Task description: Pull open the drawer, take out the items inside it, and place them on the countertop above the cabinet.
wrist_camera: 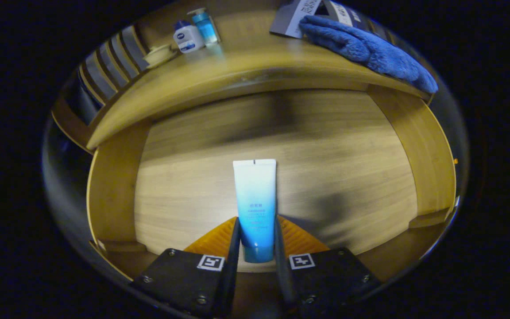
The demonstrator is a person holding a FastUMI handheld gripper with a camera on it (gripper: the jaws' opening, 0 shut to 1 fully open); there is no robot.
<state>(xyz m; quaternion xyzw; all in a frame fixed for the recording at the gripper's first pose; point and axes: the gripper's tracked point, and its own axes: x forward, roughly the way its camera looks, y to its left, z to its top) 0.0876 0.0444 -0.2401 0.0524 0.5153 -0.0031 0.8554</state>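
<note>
The gripper is pinching a blue-and-white tube between both fingers, holding it over the open drawer. Up on the counter, two small bottles and a blue towel are sitting.

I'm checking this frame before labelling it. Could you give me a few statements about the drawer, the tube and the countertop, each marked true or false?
1. The tongs are shut on the blue-and-white tube. True.
2. The tube's cap end points away from the tongs. False: the cap end sits between the fingers and the flat crimped end points away.
3. A blue fluffy cloth lies on the countertop. True.
4. The drawer is closed. False: it is pulled open, its wooden floor in plain sight.
5. Two small bottles stand on the countertop. True.
6. The cloth lies inside the drawer. False: it rests on the countertop above.
</note>
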